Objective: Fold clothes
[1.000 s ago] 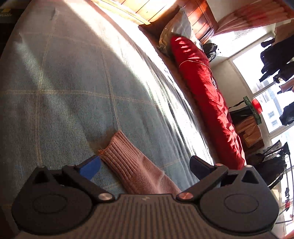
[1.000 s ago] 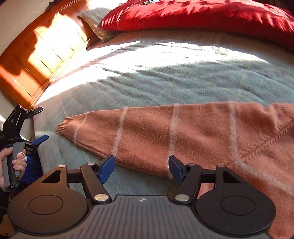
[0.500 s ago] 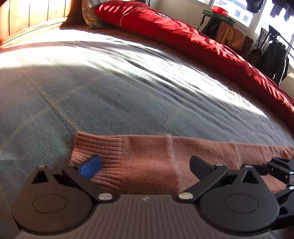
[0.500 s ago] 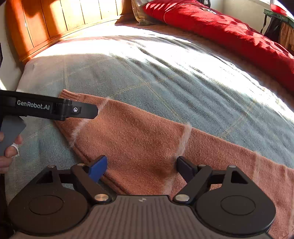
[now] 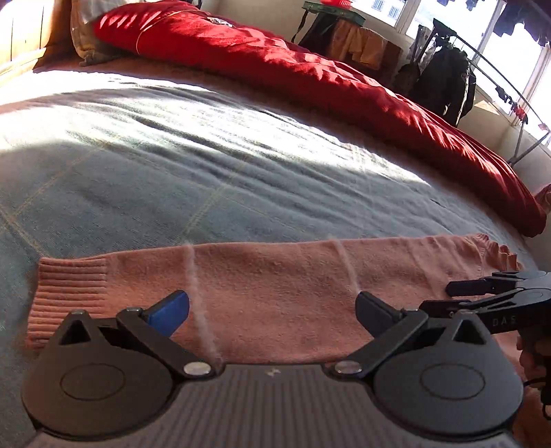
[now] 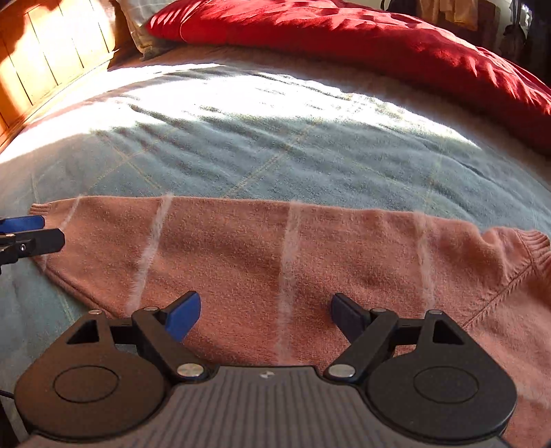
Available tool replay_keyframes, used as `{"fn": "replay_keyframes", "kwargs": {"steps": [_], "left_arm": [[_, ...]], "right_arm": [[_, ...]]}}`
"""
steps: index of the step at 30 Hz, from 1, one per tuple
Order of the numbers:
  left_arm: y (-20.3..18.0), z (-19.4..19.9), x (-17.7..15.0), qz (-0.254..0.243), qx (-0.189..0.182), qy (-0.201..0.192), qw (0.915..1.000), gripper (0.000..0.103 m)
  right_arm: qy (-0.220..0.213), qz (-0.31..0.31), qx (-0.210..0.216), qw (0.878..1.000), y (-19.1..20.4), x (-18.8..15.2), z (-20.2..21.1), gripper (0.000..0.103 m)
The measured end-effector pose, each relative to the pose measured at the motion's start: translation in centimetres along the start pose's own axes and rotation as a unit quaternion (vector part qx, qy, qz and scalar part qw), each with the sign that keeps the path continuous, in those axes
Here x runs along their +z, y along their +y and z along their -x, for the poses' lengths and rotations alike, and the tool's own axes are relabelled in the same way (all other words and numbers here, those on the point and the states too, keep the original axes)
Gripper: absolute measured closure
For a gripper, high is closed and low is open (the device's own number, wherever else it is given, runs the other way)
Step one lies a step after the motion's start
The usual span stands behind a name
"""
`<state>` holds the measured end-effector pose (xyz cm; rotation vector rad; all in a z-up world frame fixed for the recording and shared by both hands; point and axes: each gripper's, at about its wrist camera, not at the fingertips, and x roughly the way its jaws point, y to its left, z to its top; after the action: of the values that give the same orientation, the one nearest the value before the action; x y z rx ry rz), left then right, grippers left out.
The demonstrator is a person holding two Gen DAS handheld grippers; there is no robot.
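Pink knit sweater (image 5: 275,286) lies flat on the blue-grey plaid blanket (image 5: 172,165), one sleeve stretched out straight across the near part of the bed; thin pale fuzzy stripes cross the sleeve. Ribbed cuff (image 5: 69,282) is the sleeve's far-left end in the left wrist view; in the right wrist view the sleeve joins the sweater body beside a ribbed collar (image 6: 533,248). Left gripper (image 5: 272,313) jaws wide apart, nothing between them, hovering over the sleeve just beside the cuff, one pale stripe running between the fingers. Right gripper (image 6: 265,315) jaws also spread wide, holding nothing, over the sleeve further toward the body, a stripe between its fingers too. Each gripper shows at the edge of the other's view; on the right one's black body, letters "DAS" readable in the left wrist view, rest cut off. Red quilt (image 5: 310,75) bunched along the far side of the blanket from the sweater, a pillow (image 6: 137,24) at its end, against the wooden headboard (image 6: 41,62). Past the quilt, a clothes rack (image 5: 447,79) with dark garments by a bright window.
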<state>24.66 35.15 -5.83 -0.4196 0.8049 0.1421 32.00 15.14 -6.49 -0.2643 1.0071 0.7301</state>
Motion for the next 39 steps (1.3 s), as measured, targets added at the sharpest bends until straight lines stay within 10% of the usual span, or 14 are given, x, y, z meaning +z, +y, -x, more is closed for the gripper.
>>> {"fn": "replay_keyframes", "kwargs": {"steps": [10,14,20,30,39], "left_arm": [[4.0,2.4,-0.1,0.028,0.100,0.021,0.9944,0.001],[4.1,1.9,0.1,0.047,0.079,0.016,0.9957,0.001],[2.5,-0.1,-0.9,-0.029,0.121,0.034,0.9916,0.001],[0.6,0.9,-0.5,-0.042,0.120,0.039,0.9912,0.001],[-10.2,-0.6,-0.9,-0.129,0.045,0.042,0.9897,0.001]], "right_arm": [[0.013,0.010,0.005,1.000,0.7,-0.6,-1.0,0.000],[-0.032,0.017,-0.002,0.999,1.3,-0.2,0.5,0.000],[-0.009,-0.009,-0.044,0.999,0.5,1.4,-3.1,0.000],[-0.010,-0.030,0.050,0.998,2.0,-1.0,1.9,0.000],[-0.035,-0.040,0.081,0.995,-2.9,-6.7,11.6,0.000]]}}
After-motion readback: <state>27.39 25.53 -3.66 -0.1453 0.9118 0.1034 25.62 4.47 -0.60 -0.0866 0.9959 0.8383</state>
